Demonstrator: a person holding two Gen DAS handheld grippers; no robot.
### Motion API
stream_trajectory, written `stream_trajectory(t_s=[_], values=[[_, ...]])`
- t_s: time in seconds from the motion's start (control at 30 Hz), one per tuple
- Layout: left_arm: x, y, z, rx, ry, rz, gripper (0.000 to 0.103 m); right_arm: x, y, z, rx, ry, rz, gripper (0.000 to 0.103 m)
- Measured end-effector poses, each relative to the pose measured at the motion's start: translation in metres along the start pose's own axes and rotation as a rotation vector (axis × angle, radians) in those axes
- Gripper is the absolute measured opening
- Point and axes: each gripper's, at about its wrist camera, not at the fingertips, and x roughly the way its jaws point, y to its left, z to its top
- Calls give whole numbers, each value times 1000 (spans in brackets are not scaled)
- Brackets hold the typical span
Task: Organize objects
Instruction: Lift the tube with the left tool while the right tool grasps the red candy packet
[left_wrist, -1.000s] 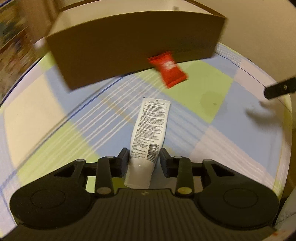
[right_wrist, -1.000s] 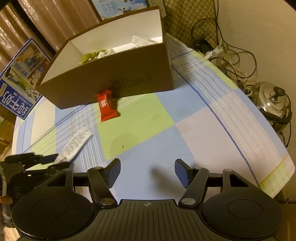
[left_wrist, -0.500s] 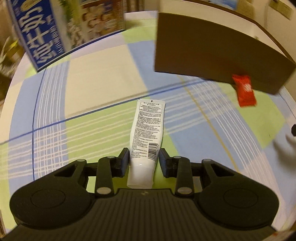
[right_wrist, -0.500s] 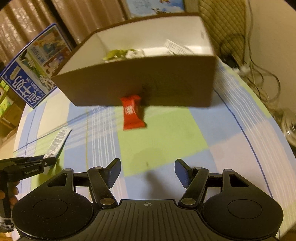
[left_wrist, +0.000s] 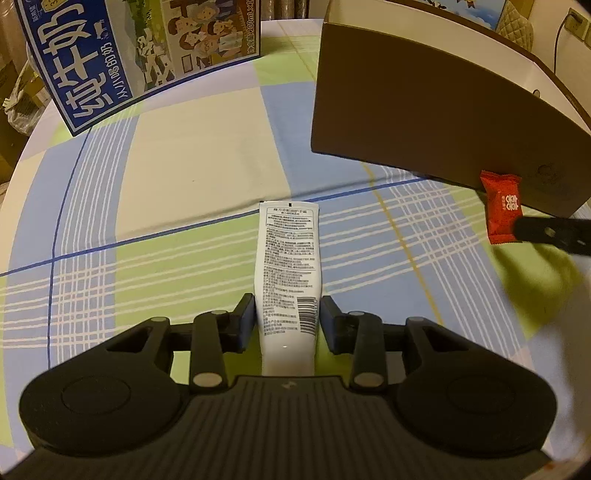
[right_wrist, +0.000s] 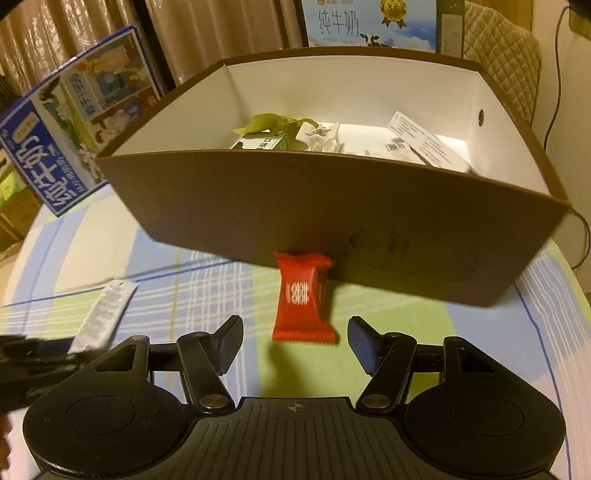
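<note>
The left gripper (left_wrist: 287, 320), low and central in its view, is clamped on something between its fingers, while the right gripper (right_wrist: 294, 339) is spread wide.

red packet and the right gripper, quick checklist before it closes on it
1. Right gripper open: ok, jaws spread wide.
2. Red packet lined up between the jaws: ok, roughly centred, just ahead of them.
3. Packet clear of the brown box: not ok, its far end sits at the box wall.
4. Left gripper out of the way: ok, off to the side, shut on the white tube.
5. Room in the box: ok, open space beside the items inside.
6. Jaws low enough: cannot tell.
</note>
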Motion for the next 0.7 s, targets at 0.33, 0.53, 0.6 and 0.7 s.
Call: stream_trajectory(t_s=[0.33, 0.53, 0.6, 0.7], values=[[-1, 3, -1, -7, -3, -2, 33, 24, -2, 11, -29, 4, -16, 28], [-2, 4, -3, 0, -2, 2, 33, 12, -1, 3, -51, 54, 63, 24], [-4, 4, -5, 6, 1, 1, 32, 4, 2, -5, -63, 83, 97, 24], [-7, 4, -12, 19, 3, -4, 29, -8, 7, -18, -80, 125, 144, 24]])
